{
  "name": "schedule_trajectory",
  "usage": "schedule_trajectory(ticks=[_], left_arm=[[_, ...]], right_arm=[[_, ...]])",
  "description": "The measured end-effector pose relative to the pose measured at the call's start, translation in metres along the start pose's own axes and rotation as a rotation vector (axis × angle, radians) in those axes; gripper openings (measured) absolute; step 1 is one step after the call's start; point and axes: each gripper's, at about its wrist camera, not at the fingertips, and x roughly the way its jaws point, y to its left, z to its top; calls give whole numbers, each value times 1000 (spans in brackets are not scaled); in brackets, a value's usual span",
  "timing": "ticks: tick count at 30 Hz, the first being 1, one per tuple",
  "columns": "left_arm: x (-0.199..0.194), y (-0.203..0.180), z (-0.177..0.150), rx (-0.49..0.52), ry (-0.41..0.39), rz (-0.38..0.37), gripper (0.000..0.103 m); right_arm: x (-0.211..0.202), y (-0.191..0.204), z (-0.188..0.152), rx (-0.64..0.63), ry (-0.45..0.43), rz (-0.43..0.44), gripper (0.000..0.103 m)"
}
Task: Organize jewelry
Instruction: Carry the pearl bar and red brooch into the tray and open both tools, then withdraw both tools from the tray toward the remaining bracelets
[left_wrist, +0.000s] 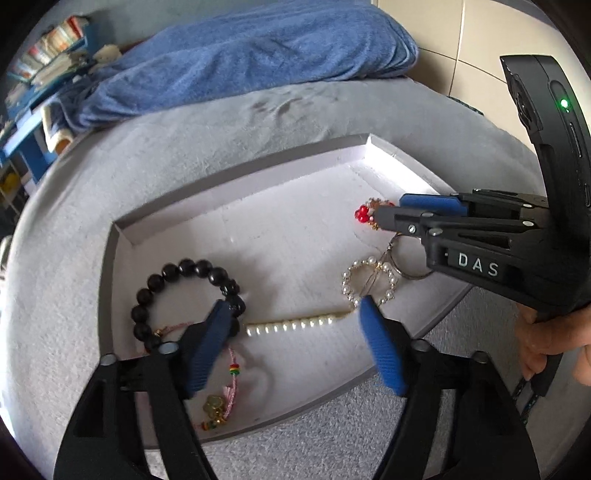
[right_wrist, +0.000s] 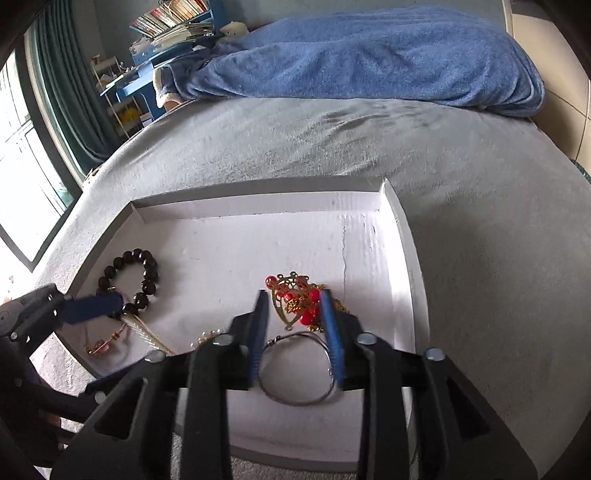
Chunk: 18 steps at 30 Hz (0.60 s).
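A shallow white box (left_wrist: 295, 173) (right_wrist: 402, 236) lies on a grey bed. In it are a black bead bracelet (left_wrist: 173, 273) (right_wrist: 147, 273), a pearl strand (left_wrist: 291, 326) with a pearl loop (left_wrist: 349, 280), a pink cord charm (left_wrist: 232, 373), a wire ring (right_wrist: 295, 398) and a red-and-gold bead ornament (right_wrist: 306, 302) (left_wrist: 364, 214). My left gripper (left_wrist: 295, 314) is open, its pads either side of the pearl strand. My right gripper (right_wrist: 295, 299) (left_wrist: 388, 208) is open around the red ornament, not closed on it.
A blue blanket (left_wrist: 258, 55) (right_wrist: 369, 55) is heaped at the back of the bed. A blue shelf with books (right_wrist: 173, 26) stands far left, by a window with green curtains (right_wrist: 62, 85). A tiled wall (left_wrist: 480, 44) is at the right.
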Motion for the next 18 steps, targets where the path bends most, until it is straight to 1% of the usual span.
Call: schedule_trajectory(ticks=[1, 2, 7, 11, 12, 14, 18], left_arm=[[-1, 0, 1, 5, -6, 4, 79], [-3, -1, 1, 9, -10, 5, 79], [-14, -1, 0, 4, -30, 5, 83], [-31, -1, -3, -14, -55, 7, 89], [-37, -1, -6, -23, -62, 2, 89], [-47, -1, -10, -38, -68, -4, 90], [-72, -5, -22, -35, -92, 12, 91]], right_arm=[[-3, 0, -1, -2, -7, -2, 49], [-7, 0, -1, -1, -15, -1, 54], [-34, 2, -2, 2, -68, 9, 63], [-57, 0, -8, 32, -94, 14, 67], [-63, 2, -10, 22, -100, 13, 68], [-73, 6, -13, 0, -111, 8, 74], [-95, 6, -25, 17, -134, 4, 77]])
